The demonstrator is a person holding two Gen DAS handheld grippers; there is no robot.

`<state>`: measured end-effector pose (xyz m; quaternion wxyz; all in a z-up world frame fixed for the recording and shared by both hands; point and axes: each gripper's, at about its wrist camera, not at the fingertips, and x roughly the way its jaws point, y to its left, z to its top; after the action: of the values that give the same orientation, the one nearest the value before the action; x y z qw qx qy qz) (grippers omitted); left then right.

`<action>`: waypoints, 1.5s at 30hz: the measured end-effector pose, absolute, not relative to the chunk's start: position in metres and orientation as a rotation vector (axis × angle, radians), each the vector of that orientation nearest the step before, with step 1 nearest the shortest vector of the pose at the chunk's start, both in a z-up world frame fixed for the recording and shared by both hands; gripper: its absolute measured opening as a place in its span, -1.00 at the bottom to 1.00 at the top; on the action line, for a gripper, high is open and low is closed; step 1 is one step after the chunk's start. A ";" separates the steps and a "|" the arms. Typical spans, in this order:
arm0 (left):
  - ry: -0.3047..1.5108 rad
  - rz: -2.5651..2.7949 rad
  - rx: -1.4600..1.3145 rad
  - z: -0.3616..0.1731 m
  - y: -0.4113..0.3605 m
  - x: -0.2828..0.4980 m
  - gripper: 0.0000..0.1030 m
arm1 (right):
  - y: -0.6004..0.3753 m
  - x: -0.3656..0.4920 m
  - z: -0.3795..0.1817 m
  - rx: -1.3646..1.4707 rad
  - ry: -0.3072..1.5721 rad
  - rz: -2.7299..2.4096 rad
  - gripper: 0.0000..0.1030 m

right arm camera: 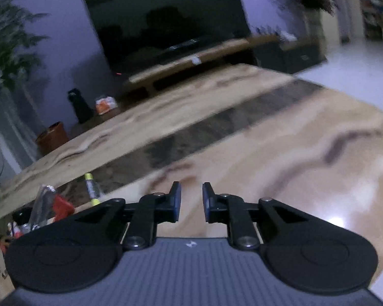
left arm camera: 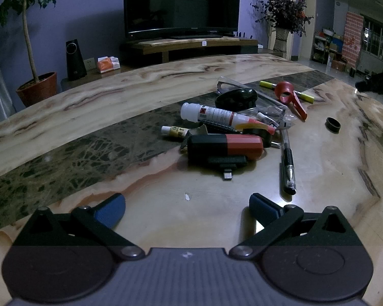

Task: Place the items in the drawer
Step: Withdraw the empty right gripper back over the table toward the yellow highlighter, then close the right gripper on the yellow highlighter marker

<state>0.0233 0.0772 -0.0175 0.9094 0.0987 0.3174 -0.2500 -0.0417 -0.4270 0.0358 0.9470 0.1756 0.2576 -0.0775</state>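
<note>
My left gripper (left arm camera: 187, 210) hangs wide open and empty; the red-and-black box-shaped case (left arm camera: 224, 146) lies mid-frame just above it, long axis crosswise. My right gripper (right arm camera: 191, 201), narrowly parted and empty, sees clutter only at lower left.

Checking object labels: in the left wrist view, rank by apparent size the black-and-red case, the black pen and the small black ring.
1. Black-and-red case, largest.
2. Black pen, long but thin.
3. Small black ring, smallest, though it lies farther from the camera.

You're in a home living room: a big television (left arm camera: 182, 2) on a low wooden stand (left arm camera: 191, 44), potted plants (left arm camera: 25, 38), and a marble-patterned table (left arm camera: 89, 107) fill the view.
</note>
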 end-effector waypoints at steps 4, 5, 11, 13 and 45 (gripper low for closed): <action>0.655 -0.516 0.204 -0.017 0.077 0.023 0.99 | -0.393 -0.023 0.032 0.275 0.540 -0.040 -0.23; 0.655 -0.516 0.204 -0.017 0.077 0.023 0.99 | -0.381 -0.017 0.030 0.217 0.553 -0.021 -0.22; 0.655 -0.516 0.203 -0.017 0.077 0.023 0.99 | -0.318 0.009 0.023 0.018 0.572 0.140 -0.22; 0.655 -0.516 0.203 -0.017 0.077 0.023 0.99 | -0.307 0.018 0.019 -0.008 0.579 0.156 -0.21; 0.655 -0.516 0.203 -0.017 0.077 0.023 0.99 | -0.292 0.028 0.016 -0.137 0.687 0.282 -0.75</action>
<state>0.0232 0.0772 -0.0175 0.9094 0.0986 0.3174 -0.2500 0.0279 -0.2919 0.0156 0.9295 -0.0668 0.3355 0.1379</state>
